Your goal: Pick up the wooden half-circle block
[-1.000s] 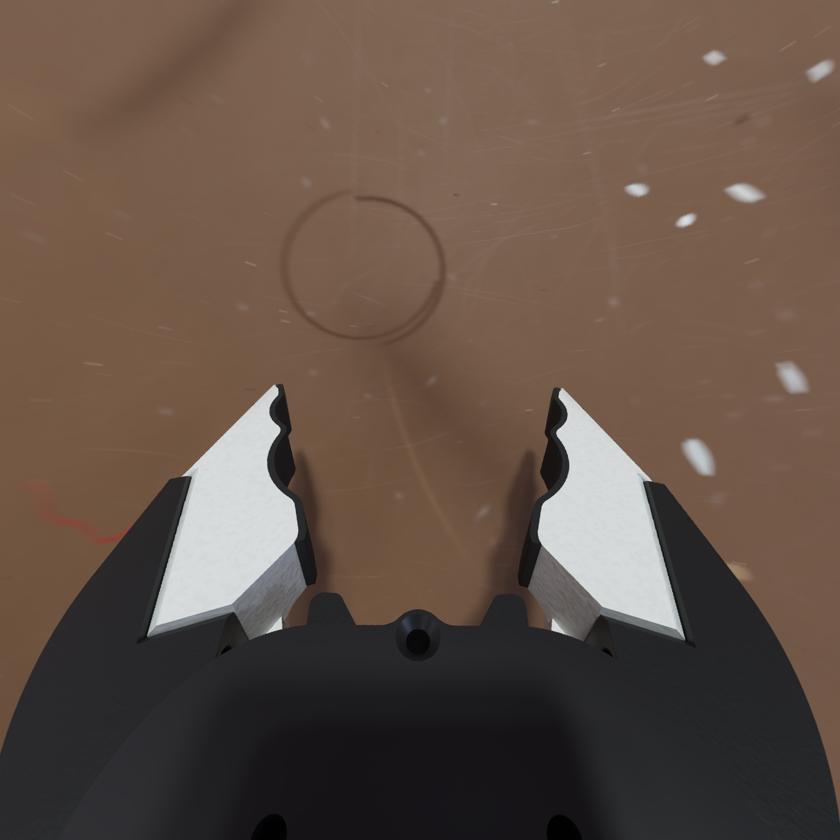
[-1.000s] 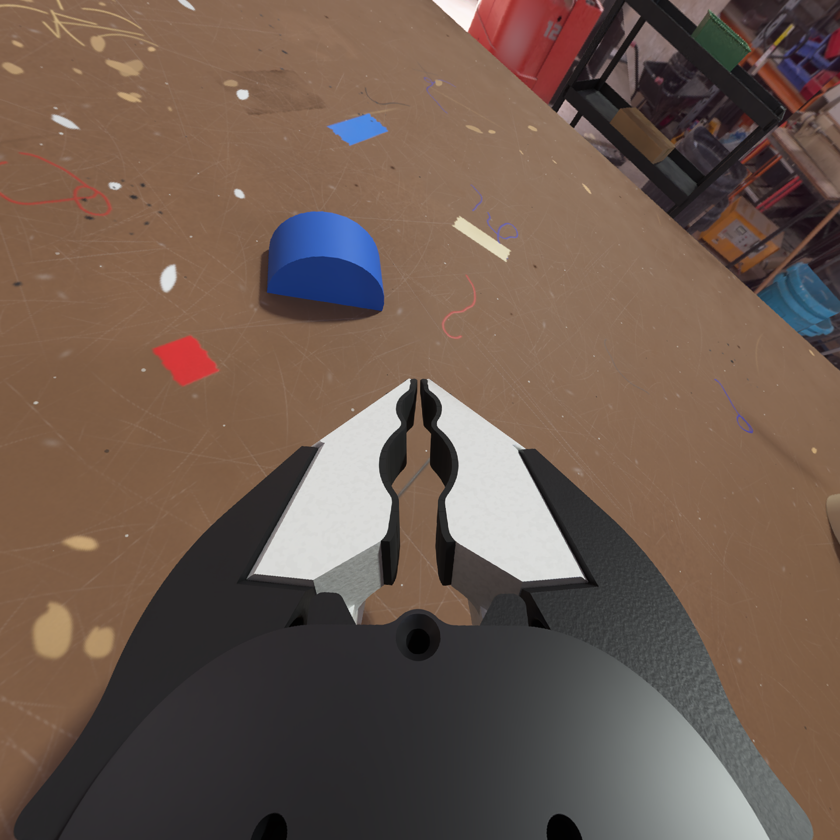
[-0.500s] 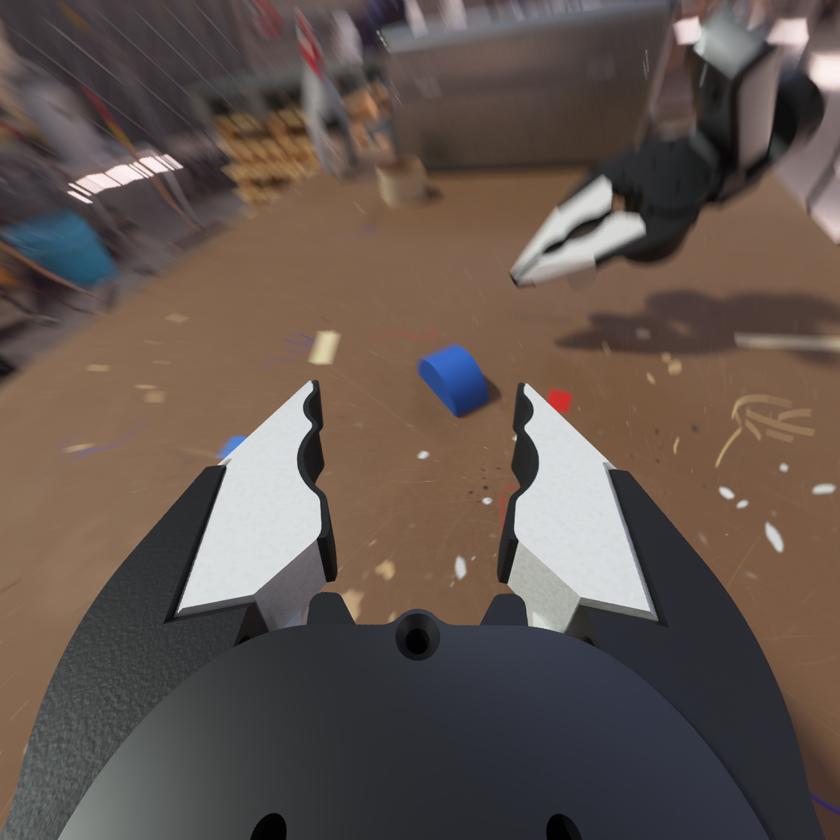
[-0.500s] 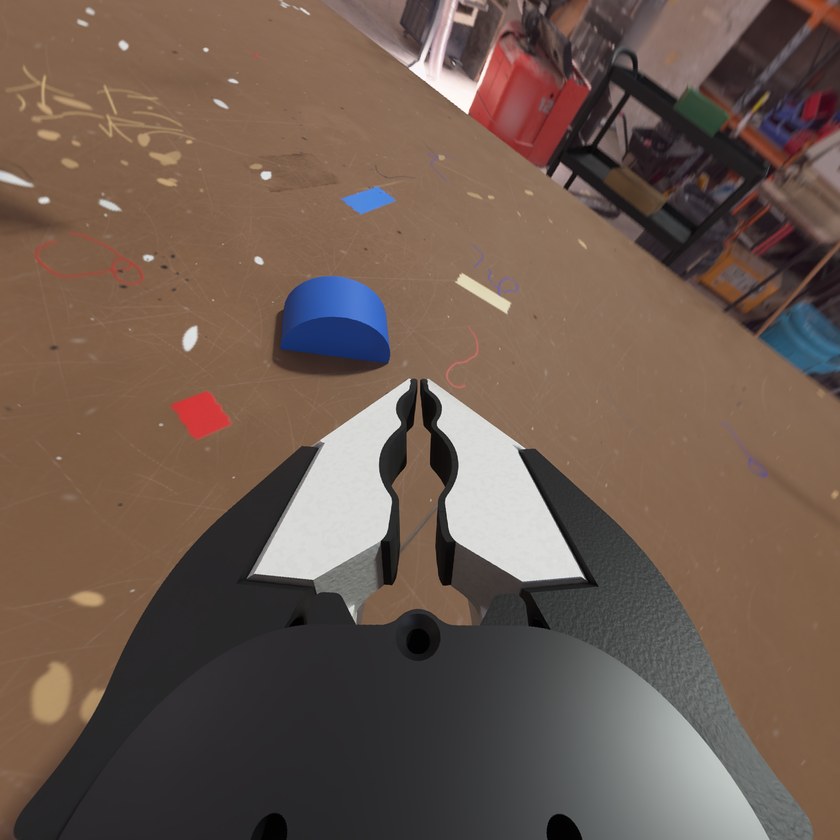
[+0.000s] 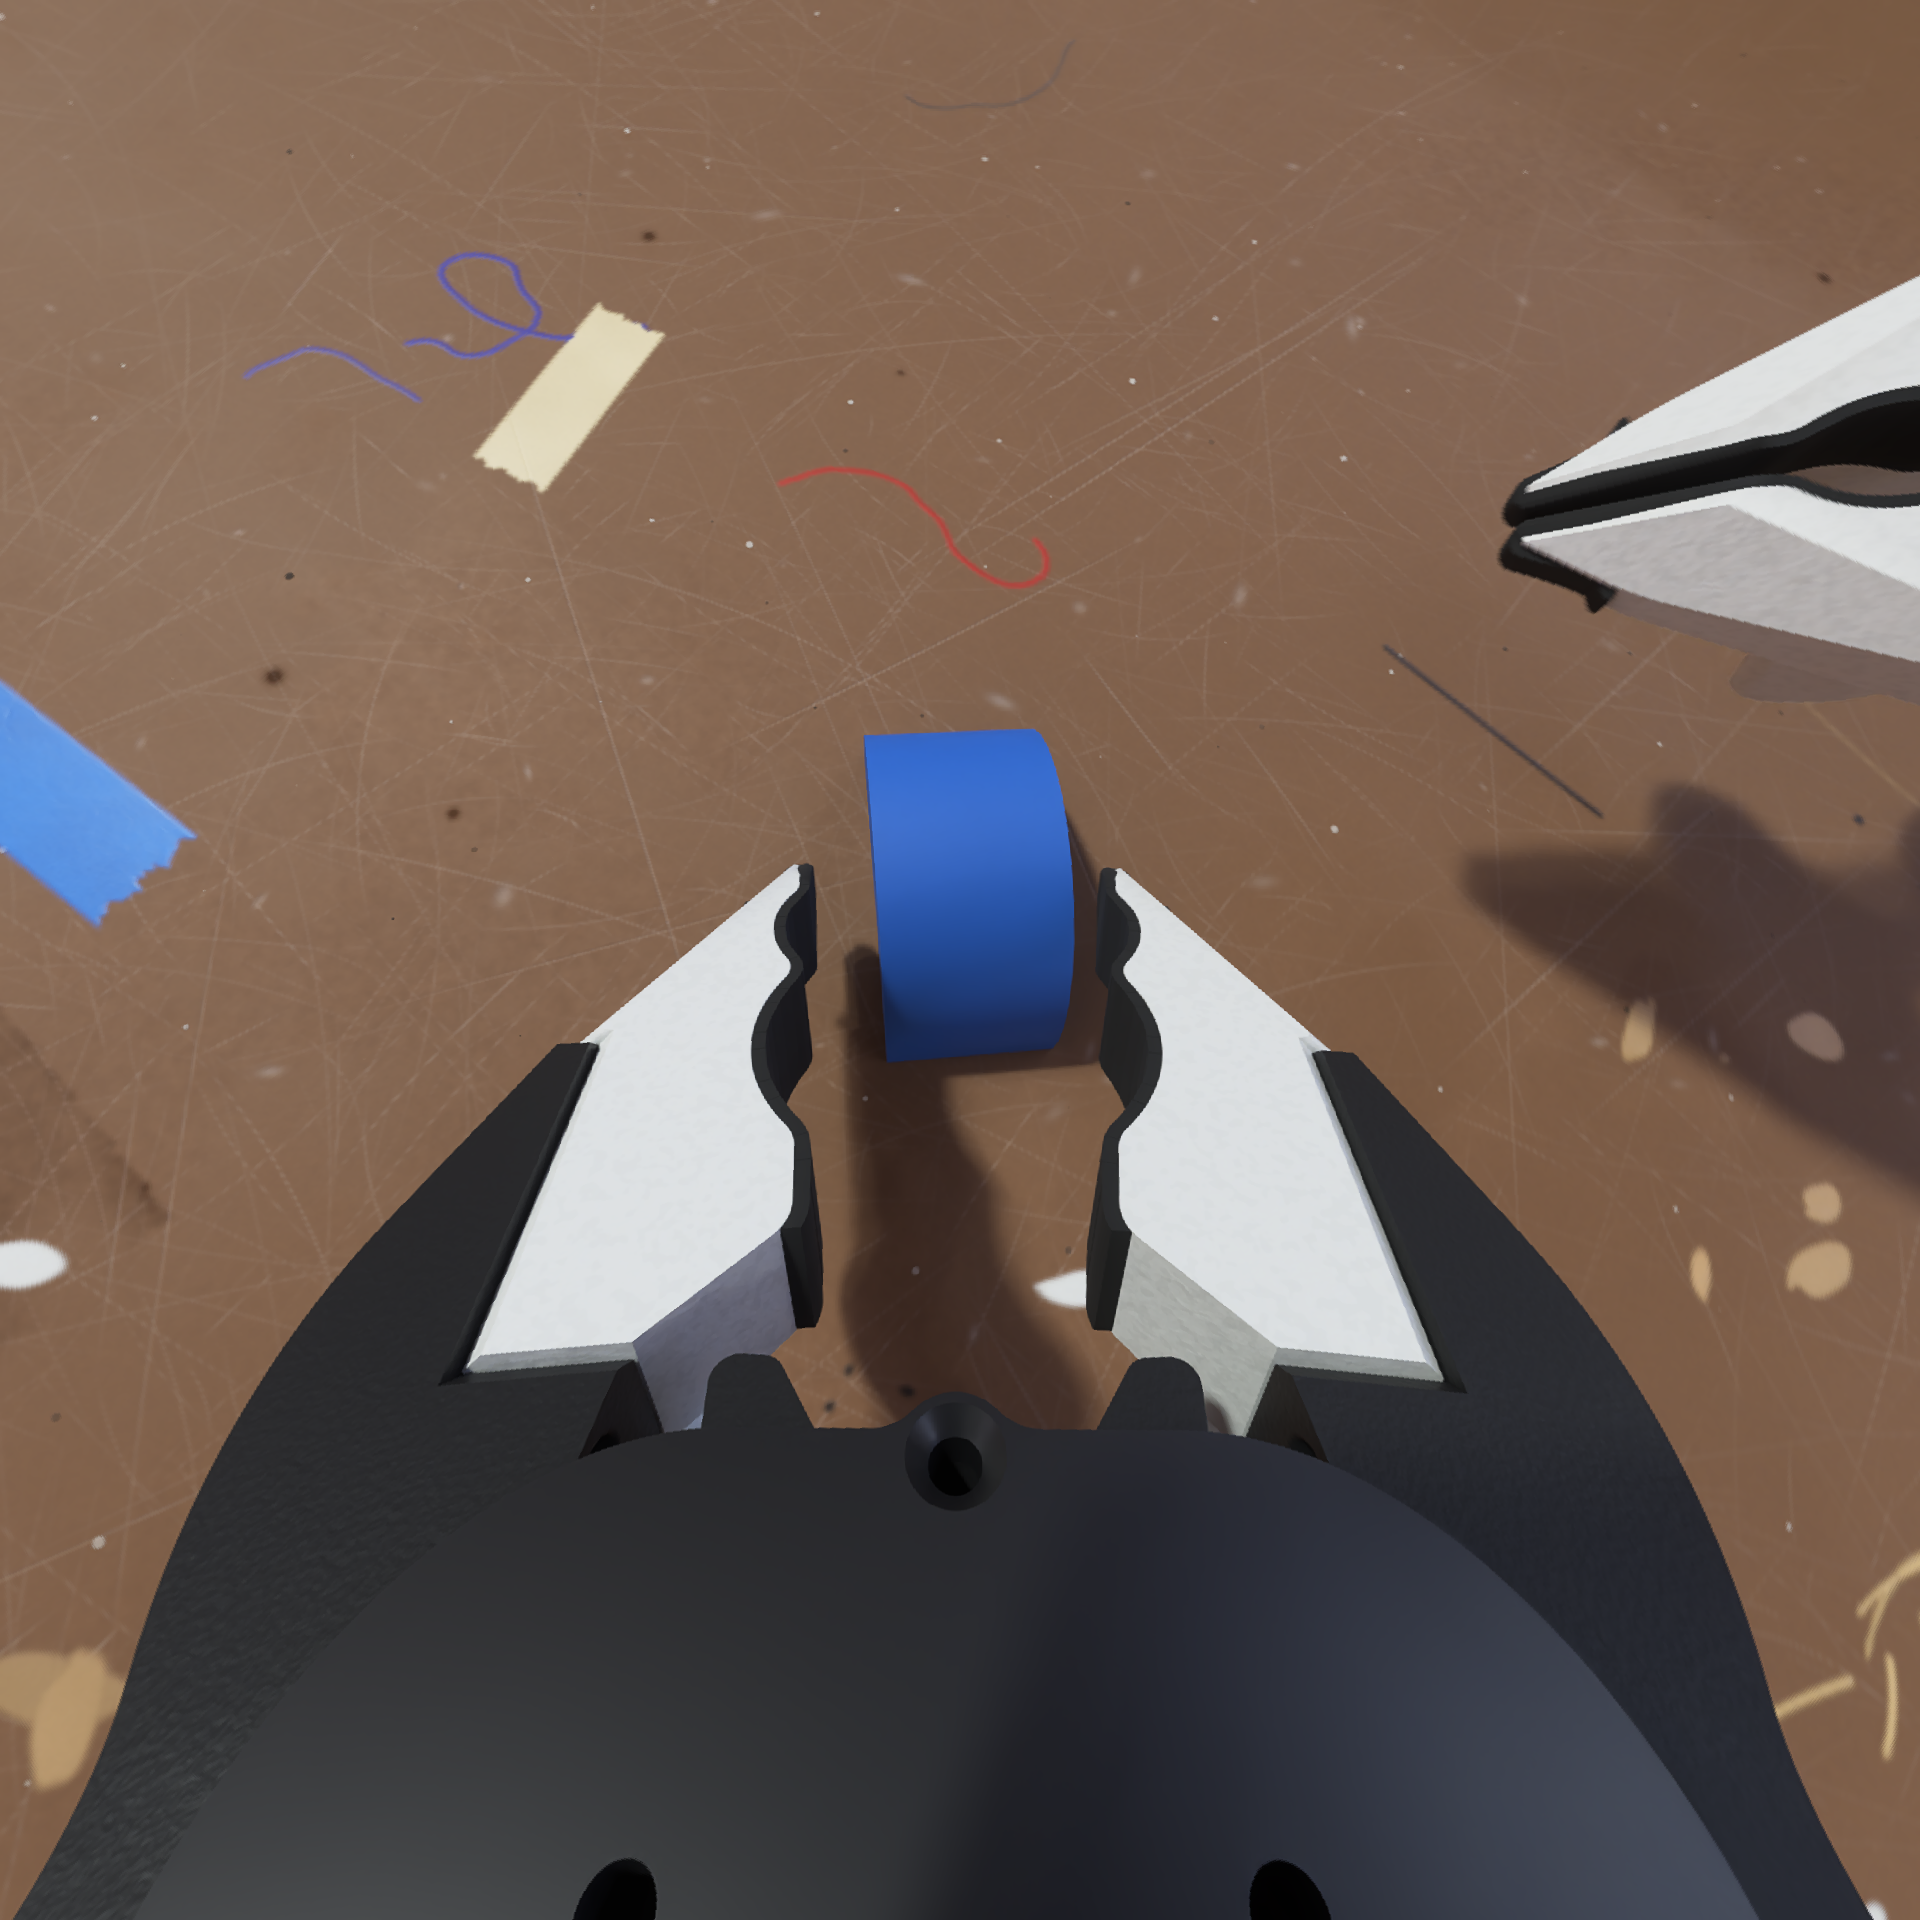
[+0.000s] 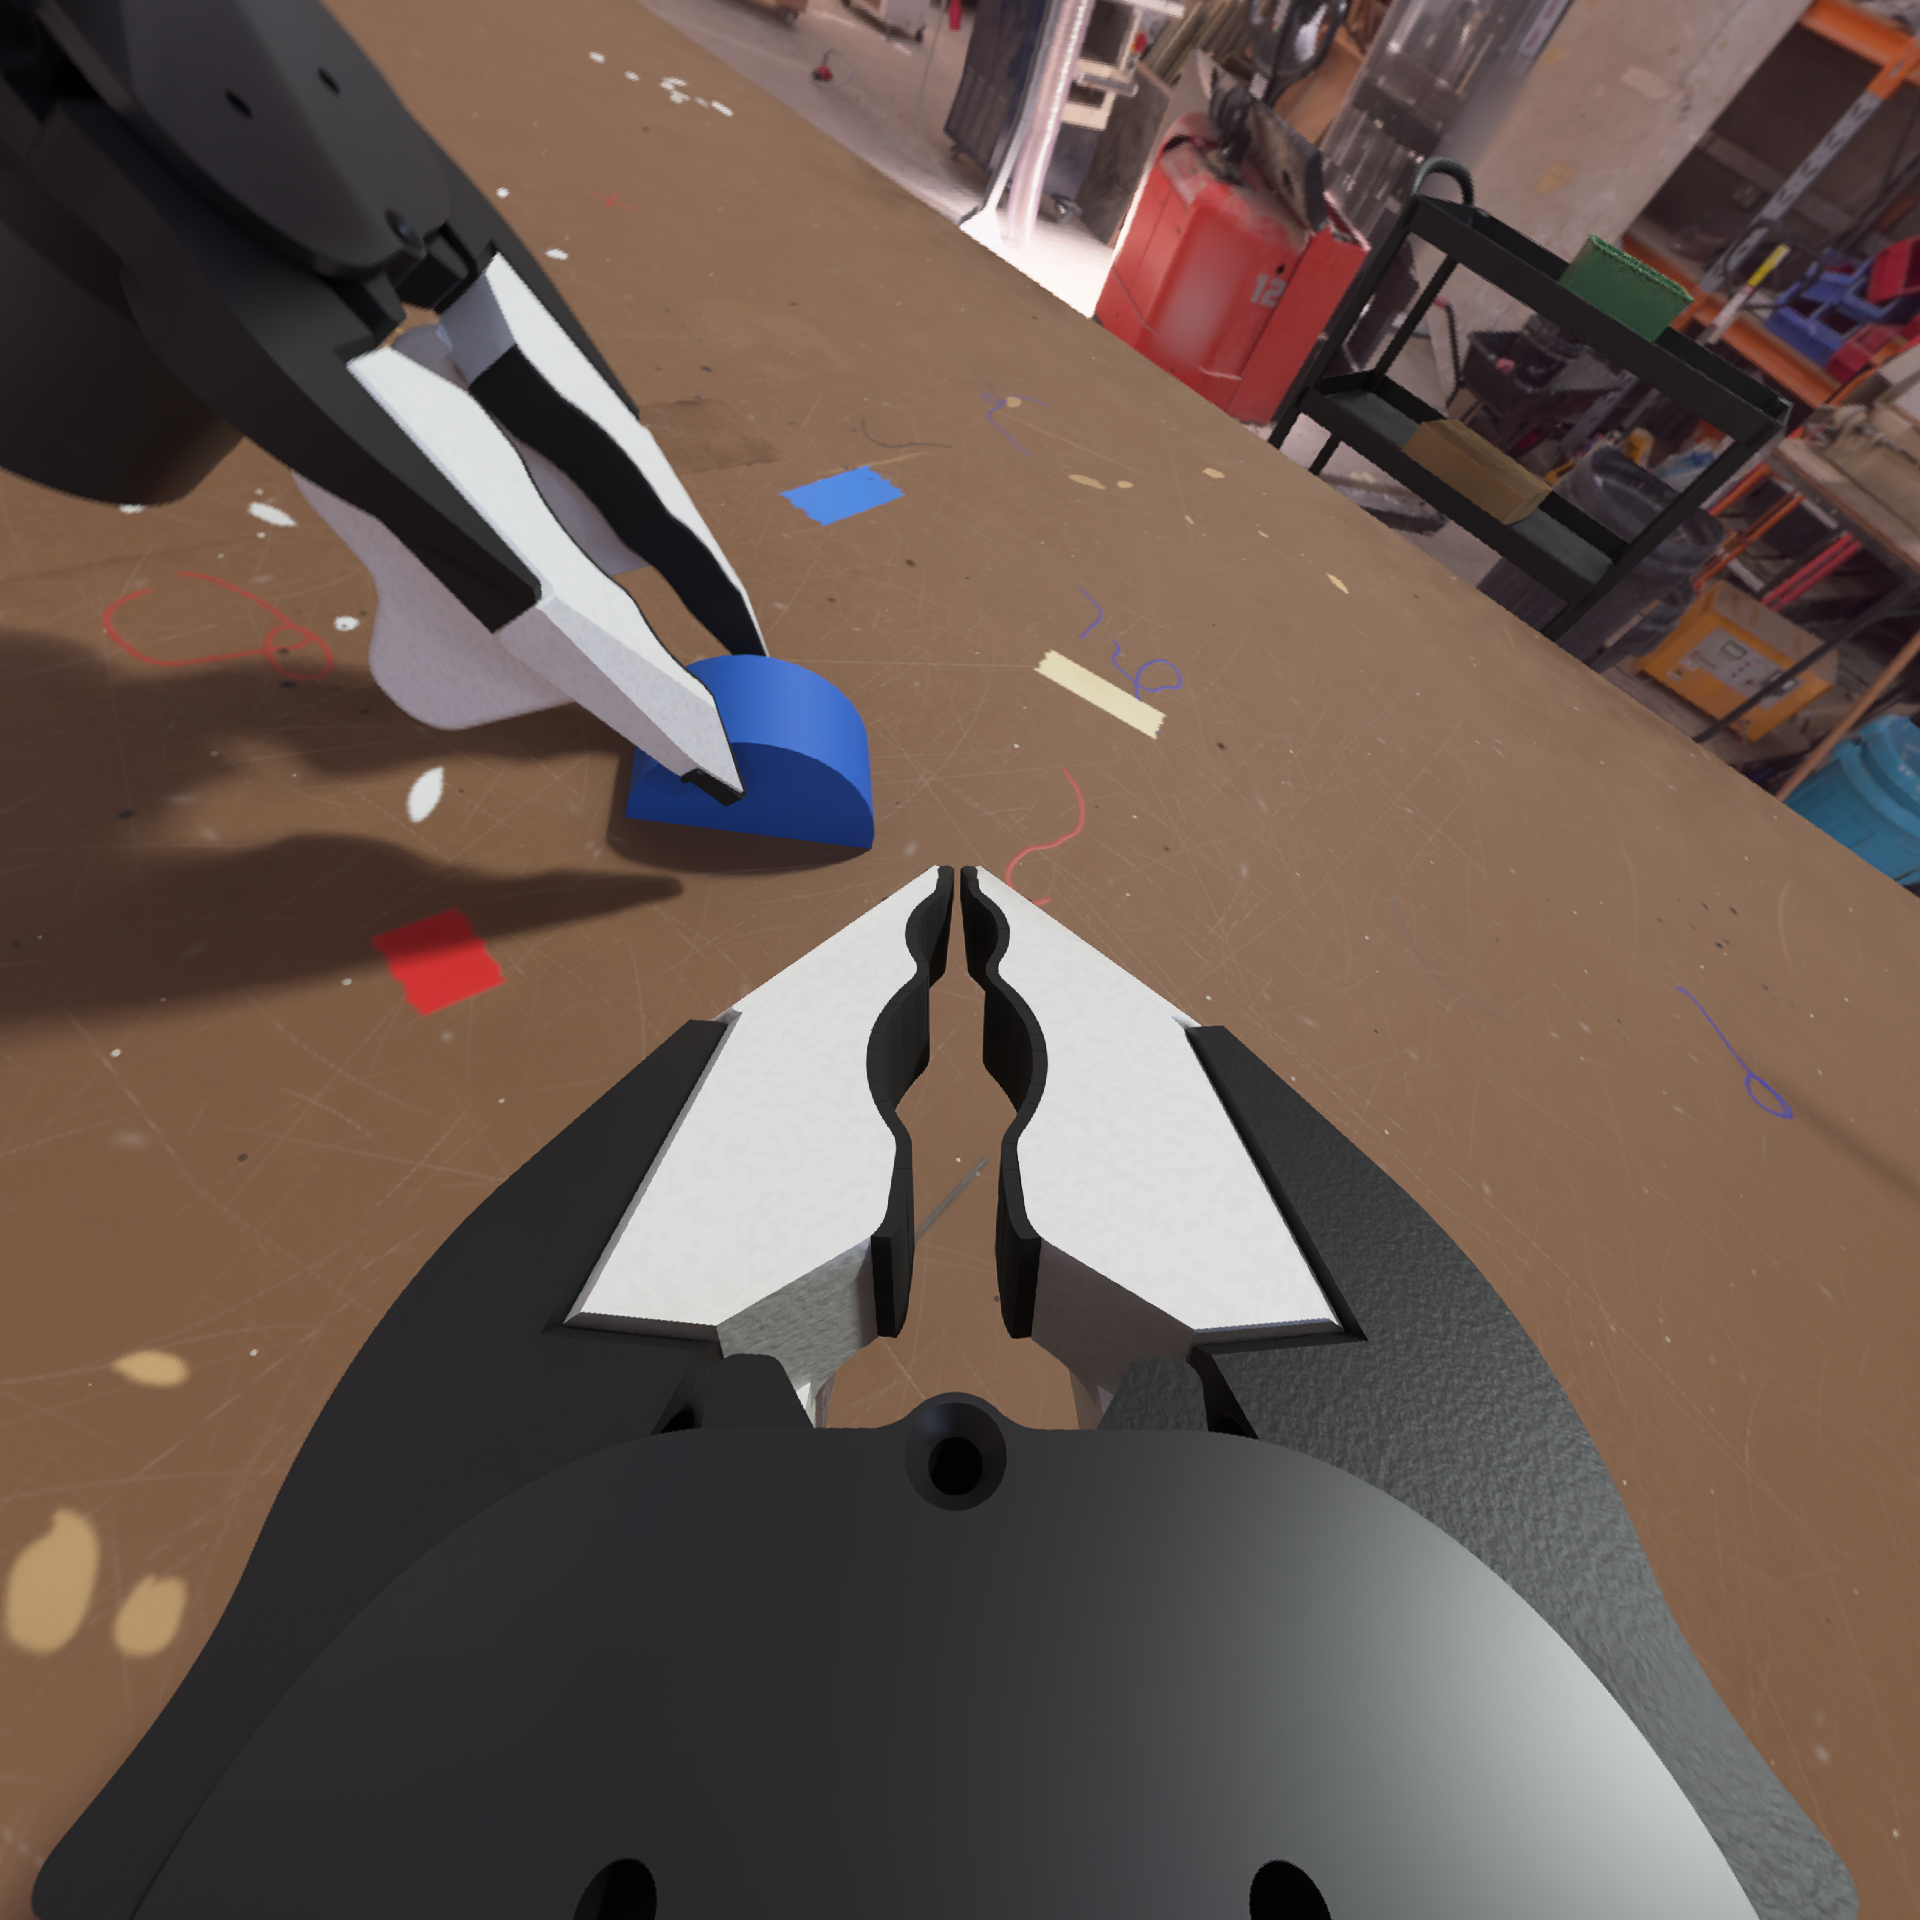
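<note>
Half-circle block (image 5: 971, 894), blue, is seen at frame centre between the spread jaws of the left gripper (image 5: 956, 883), untouched, while the right gripper (image 6: 954, 878), jaws pressed together, is held farther off.

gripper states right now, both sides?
Left gripper: open, fingers straddling the blue half-circle block, not yet clamped.
Right gripper: shut, empty, above the table.

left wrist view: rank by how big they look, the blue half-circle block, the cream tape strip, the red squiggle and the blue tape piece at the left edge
1. blue half-circle block
2. blue tape piece, cut off by the frame edge, so unsure
3. cream tape strip
4. red squiggle, long but thin
</note>
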Motion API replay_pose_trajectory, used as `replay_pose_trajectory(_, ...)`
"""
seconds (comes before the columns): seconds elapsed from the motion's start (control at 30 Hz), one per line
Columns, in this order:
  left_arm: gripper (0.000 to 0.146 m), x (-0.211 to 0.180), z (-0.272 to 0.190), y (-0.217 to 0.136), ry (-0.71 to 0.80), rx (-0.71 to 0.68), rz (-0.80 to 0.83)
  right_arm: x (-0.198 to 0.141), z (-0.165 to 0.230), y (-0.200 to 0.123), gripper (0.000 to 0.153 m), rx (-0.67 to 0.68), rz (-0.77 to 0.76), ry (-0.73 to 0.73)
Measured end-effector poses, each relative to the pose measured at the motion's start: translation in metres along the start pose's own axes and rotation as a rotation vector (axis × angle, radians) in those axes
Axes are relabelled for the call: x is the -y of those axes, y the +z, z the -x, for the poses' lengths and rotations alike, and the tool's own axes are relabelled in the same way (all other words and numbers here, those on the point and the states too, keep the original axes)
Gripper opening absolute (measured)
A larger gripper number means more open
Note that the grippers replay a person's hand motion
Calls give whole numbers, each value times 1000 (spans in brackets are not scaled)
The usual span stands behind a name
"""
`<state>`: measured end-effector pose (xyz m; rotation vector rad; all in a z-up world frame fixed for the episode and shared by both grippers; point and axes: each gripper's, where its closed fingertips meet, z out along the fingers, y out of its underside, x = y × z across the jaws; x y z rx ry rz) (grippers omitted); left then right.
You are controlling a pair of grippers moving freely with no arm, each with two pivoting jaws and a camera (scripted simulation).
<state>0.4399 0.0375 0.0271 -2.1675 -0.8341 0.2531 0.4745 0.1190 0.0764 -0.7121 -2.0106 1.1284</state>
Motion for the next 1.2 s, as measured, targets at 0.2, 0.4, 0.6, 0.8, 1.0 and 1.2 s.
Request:
replay_pose_trajectory(0.2,47,-5,-8,13,-79,-14,80,4,-10,-9,1,-14,-55,76)
replay_pose_trajectory(0.4,41,-5,-3,16,-101,38,92,8,-14,-16,1,48,-112,190)
replay_pose_trajectory(0.6,41,-4,-37,17,-111,-178,97,9,-16,-17,1,61,-124,215)
replay_pose_trajectory(0.8,42,-2,-39,5,125,-268,52,8,-15,-16,1,58,-113,211)
replay_pose_trajectory(1.0,41,-3,-26,10,344,-385,33,7,-14,-13,1,74,-96,221)
replay_pose_trajectory(1.2,42,-10,-59,11,295,-589,64,5,-12,-11,1,73,-72,198)
